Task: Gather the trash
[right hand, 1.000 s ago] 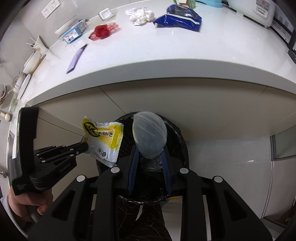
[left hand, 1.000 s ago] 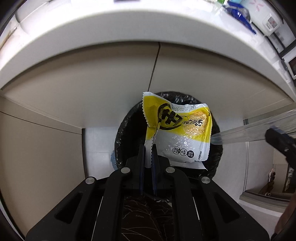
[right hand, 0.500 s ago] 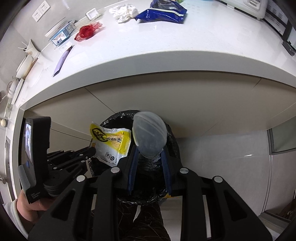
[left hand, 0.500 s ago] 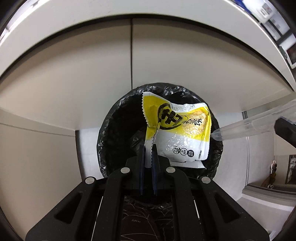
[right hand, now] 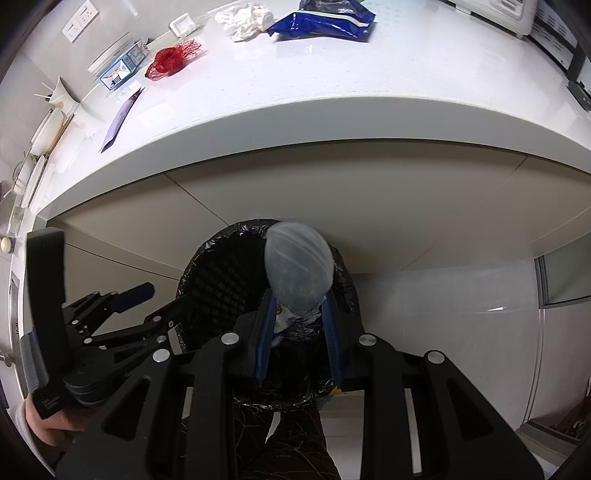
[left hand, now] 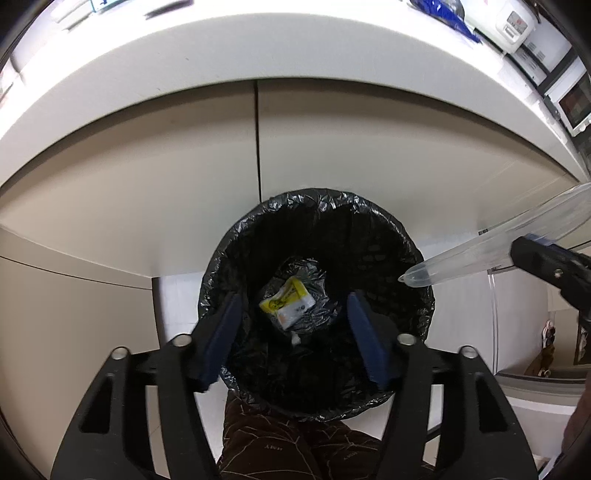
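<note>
A bin lined with a black bag (left hand: 317, 229) stands on the floor under the counter edge. The yellow and white snack wrapper (left hand: 286, 308) lies at its bottom. My left gripper (left hand: 294, 297) hovers over the bin mouth, its jaws opening with nothing between them. My right gripper (right hand: 298, 301) is shut on a clear plastic container (right hand: 297, 269), which hangs over the bin's (right hand: 221, 273) far rim. In the left wrist view that container (left hand: 498, 251) juts in from the right above the rim. The left gripper (right hand: 159, 306) also shows beside the bin.
On the white counter (right hand: 369, 74) lie a blue bag (right hand: 321, 20), crumpled white tissue (right hand: 243, 18), a red net (right hand: 171, 59), a small carton (right hand: 123, 68) and a purple wrapper (right hand: 120, 118). A person's dark patterned trouser leg (left hand: 295, 450) is close to the bin.
The left gripper's jaws have parted and the yellow wrapper has dropped from them to the bottom of the bin. The right gripper still holds the clear container in about the same place.
</note>
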Motion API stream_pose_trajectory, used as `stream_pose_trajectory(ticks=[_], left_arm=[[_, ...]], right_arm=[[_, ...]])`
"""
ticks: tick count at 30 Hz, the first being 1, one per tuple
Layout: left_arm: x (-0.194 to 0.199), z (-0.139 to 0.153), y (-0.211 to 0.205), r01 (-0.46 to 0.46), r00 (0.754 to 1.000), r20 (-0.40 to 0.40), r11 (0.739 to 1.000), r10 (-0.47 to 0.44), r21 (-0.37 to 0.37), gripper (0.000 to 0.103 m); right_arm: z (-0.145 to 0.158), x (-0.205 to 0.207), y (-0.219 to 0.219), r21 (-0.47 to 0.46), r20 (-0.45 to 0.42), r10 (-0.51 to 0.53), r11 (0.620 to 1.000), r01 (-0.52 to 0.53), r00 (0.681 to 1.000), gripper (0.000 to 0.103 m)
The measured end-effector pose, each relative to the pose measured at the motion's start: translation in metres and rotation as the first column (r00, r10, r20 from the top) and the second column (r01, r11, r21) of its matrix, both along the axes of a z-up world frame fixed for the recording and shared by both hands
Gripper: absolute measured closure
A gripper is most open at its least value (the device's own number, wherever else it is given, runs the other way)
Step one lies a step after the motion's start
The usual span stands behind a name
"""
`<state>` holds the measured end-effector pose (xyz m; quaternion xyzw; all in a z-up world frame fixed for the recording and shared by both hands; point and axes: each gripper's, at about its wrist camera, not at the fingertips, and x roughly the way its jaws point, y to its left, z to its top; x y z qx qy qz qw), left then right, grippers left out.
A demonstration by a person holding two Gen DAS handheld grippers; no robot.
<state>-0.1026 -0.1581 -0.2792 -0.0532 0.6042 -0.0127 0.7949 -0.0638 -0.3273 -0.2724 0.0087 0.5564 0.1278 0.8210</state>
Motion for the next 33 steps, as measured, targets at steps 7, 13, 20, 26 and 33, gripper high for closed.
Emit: stream_pose_trajectory(ticks=[7,13,20,26,33], left_arm=[[-0.004,0.016,0.025,-0.063,0.998,0.031,0.998,0.064,-0.005,0.012],[-0.012,0.028,0.052,-0.115,0.992,0.051,0.993,0.115,-0.006,0.006],[-0.023,0.031,0.080,-0.167,0.985,0.041,0.986,0.167,0.001,0.006],[-0.028,0.023,0.101,-0.210,0.978,0.018,0.978,0.210,0.006,0.006],[-0.030,0.020,0.106,-0.214,0.977,0.008,0.977,0.214,0.015,0.006]], right_arm=[[-0.004,0.008,0.016,-0.022,0.006,0.043,0.999,-0.043,0.999,0.079],[-0.012,0.015,0.034,-0.042,-0.004,0.080,0.996,-0.080,0.997,0.079],[-0.028,0.021,0.057,-0.070,-0.036,0.127,0.989,-0.130,0.991,0.079],[-0.035,0.024,0.065,-0.088,-0.053,0.139,0.986,-0.144,0.989,0.079],[-0.039,0.026,0.062,-0.106,-0.074,0.117,0.987,-0.124,0.990,0.074]])
